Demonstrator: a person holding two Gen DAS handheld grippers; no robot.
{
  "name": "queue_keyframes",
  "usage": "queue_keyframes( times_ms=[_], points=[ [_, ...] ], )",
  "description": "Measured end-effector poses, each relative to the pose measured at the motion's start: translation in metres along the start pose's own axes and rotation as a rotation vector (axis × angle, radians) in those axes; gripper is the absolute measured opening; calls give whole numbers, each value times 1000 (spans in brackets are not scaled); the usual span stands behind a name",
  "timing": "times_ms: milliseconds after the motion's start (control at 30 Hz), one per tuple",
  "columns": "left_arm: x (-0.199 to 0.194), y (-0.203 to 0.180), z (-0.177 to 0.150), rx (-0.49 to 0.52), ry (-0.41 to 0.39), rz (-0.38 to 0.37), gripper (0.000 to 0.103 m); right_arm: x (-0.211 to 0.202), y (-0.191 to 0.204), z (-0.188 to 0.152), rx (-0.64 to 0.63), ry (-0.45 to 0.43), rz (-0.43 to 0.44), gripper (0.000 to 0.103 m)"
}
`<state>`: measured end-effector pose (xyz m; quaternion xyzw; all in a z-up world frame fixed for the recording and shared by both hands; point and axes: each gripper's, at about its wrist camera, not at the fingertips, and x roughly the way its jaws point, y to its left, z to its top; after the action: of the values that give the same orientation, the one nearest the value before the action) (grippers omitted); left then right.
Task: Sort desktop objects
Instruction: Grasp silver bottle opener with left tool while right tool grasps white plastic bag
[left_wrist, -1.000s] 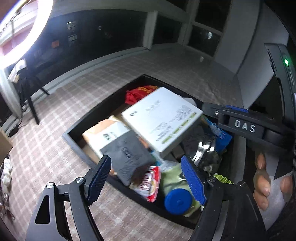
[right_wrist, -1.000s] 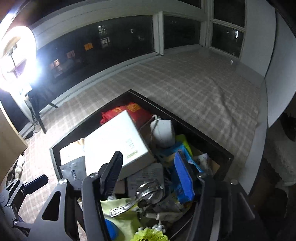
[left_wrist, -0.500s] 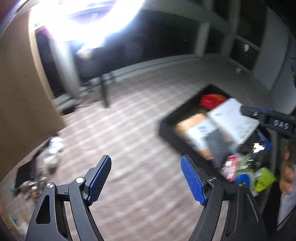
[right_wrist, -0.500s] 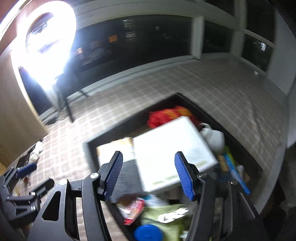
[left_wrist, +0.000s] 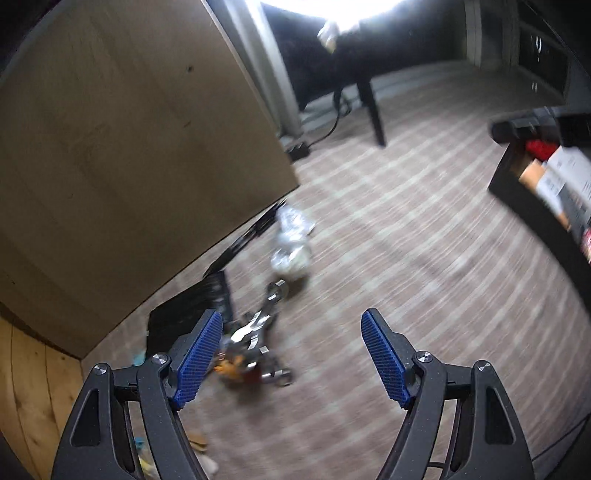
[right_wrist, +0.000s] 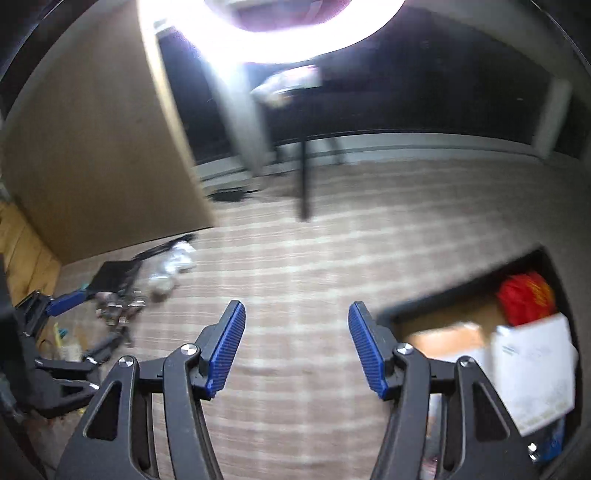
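The left gripper (left_wrist: 291, 354) is hanging wide and empty over the metal clutter (left_wrist: 255, 332) beside the board (left_wrist: 129, 147); the right gripper (right_wrist: 295, 345), wide too, is holding nothing. The bin (right_wrist: 461, 295) is well apart. Picking one piece squarely would avoid tangles.

A wide stretch of bare checked brown-and-white cloth (right_wrist: 332, 251) lies open in the middle, with room for a gripper to pass. On the right, the black open box full of mixed things (right_wrist: 458, 291) blocks the way, with a big white flat carton (right_wrist: 532, 373) sticking up out of it. On the left, a tall tan board (left_wrist: 122, 147) stands like a wall. At its foot lies a blurry pile: a flat black pad (left_wrist: 192, 314), shiny metal clips (left_wrist: 255, 332) and clear crinkly wrappers (left_wrist: 291, 254).
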<state>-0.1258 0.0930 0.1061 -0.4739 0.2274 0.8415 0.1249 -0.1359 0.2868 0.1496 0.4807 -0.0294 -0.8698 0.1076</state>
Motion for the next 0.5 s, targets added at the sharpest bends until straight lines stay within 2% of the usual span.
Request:
queue_keyframes(
  times_ms=[233,500],
  points=[
    [28,25,-4,-38,45,-46,76,70,72,16,-58,127,101,58],
    [57,35,-3,-24,86,-16,76,141,110,24,-41,246,103,58]
  ],
)
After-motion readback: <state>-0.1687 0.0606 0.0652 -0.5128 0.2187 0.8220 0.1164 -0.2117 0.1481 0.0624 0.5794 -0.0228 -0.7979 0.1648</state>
